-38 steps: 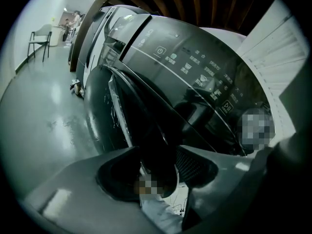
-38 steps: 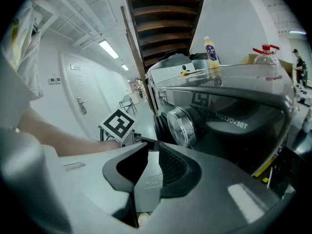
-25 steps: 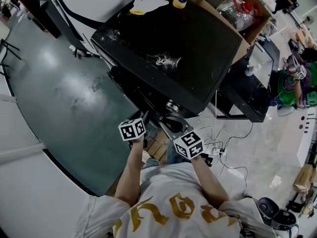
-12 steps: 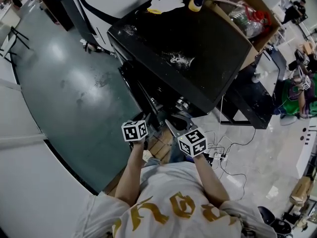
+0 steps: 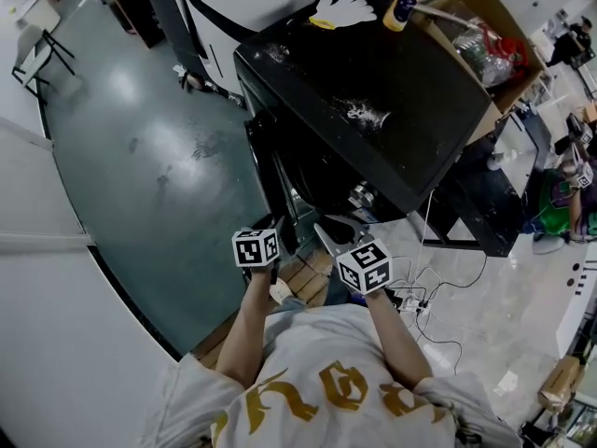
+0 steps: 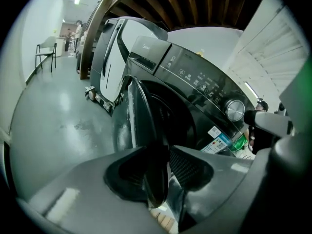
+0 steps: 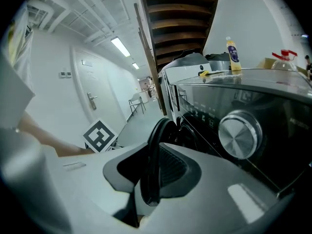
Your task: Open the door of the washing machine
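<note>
The black washing machine (image 5: 373,91) stands in front of me, its round door (image 6: 141,126) swung partly out to the left. My left gripper (image 6: 158,179) is shut on the door's edge, which runs down between its pads. In the right gripper view the door's dark rim (image 7: 158,130) likewise sits between the jaws of my right gripper (image 7: 153,179), which is shut on it. From the head view the left gripper (image 5: 272,230) and right gripper (image 5: 326,236) meet at the door's (image 5: 280,199) near edge. The silver knob (image 7: 239,134) is just right of the opening.
On the machine's top lie a yellow bottle (image 5: 404,2) and a white glove (image 5: 345,10), with a cardboard box (image 5: 485,35) beside them. Cables (image 5: 420,297) trail on the floor at right. A wooden pallet (image 5: 303,278) sits under the machine. A chair (image 5: 37,49) stands far left.
The door has swung a little further out while both grippers stayed on its edge. The head view has shifted, so the machine sits more to the right in the picture.
</note>
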Action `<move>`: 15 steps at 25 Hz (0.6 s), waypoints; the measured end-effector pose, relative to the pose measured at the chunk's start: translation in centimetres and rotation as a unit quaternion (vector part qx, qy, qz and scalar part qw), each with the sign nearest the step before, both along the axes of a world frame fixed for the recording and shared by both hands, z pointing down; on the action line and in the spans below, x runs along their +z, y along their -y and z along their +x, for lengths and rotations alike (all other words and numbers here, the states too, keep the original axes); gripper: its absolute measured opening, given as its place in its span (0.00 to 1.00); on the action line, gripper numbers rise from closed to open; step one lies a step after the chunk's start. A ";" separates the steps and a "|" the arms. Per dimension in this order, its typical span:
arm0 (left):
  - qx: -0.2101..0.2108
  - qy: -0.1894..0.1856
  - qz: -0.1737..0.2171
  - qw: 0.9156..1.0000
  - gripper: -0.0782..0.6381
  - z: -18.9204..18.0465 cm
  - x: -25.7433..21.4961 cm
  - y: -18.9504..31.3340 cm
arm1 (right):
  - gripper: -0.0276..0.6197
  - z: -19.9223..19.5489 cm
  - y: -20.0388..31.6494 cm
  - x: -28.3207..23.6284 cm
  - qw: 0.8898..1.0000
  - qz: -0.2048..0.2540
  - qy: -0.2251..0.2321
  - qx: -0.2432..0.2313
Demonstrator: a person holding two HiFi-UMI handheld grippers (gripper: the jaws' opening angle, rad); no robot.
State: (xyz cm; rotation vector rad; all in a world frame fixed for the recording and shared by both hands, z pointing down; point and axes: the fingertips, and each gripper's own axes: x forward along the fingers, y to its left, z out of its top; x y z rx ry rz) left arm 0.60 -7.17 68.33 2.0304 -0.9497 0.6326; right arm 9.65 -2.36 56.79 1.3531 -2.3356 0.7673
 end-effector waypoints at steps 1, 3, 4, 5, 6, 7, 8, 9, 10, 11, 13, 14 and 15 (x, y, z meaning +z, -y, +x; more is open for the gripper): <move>-0.002 0.003 0.001 1.000 0.31 -0.5 0.0 0.0 | 0.17 -0.4 0.0 0.0 1.000 0.000 0.000 -0.004; -0.008 0.009 0.004 1.000 0.30 -1.5 0.0 -0.2 | 0.17 -1.1 0.0 0.1 1.000 0.001 -0.001 -0.012; -0.012 0.013 0.005 1.000 0.29 -2.1 0.0 -0.2 | 0.17 -1.4 0.0 0.1 1.000 0.001 -0.002 -0.016; -0.015 0.017 0.007 1.000 0.29 -2.7 0.0 -0.3 | 0.17 -1.7 0.1 0.1 1.000 0.001 -0.003 -0.020; -0.018 0.022 0.009 1.000 0.28 -3.3 0.0 -0.3 | 0.17 -2.0 0.1 0.1 1.000 0.002 -0.003 -0.023; -0.020 0.027 0.012 0.999 0.28 -3.9 -0.1 -0.3 | 0.17 -2.3 0.2 0.0 1.000 0.002 -0.003 -0.026; -0.022 0.032 0.015 0.999 0.28 -4.5 -0.1 -0.3 | 0.17 -2.6 0.3 0.0 1.000 0.003 -0.003 -0.028; -0.025 0.036 0.016 0.999 0.27 -5.1 -0.1 -0.3 | 0.17 -2.9 0.3 0.1 1.000 0.003 -0.003 -0.030; -0.028 0.041 0.018 0.999 0.27 -5.7 -0.1 -0.2 | 0.17 -3.2 0.3 0.1 0.999 0.004 -0.003 -0.032; -0.030 0.046 0.020 0.998 0.27 -6.3 -0.1 -0.2 | 0.17 -3.6 0.4 0.1 0.999 0.004 -0.003 -0.034; -0.029 0.064 0.026 0.997 0.26 -7.6 -0.2 -0.1 | 0.17 -4.5 0.4 0.2 0.999 0.005 -0.003 -0.041; -0.025 0.076 0.030 0.996 0.26 -8.2 -0.2 0.0 | 0.17 -4.9 0.4 0.2 0.999 0.005 -0.003 -0.045; -0.022 0.089 0.032 0.995 0.26 -8.7 -0.2 0.1 | 0.17 -5.3 0.4 0.2 0.999 0.004 -0.004 -0.049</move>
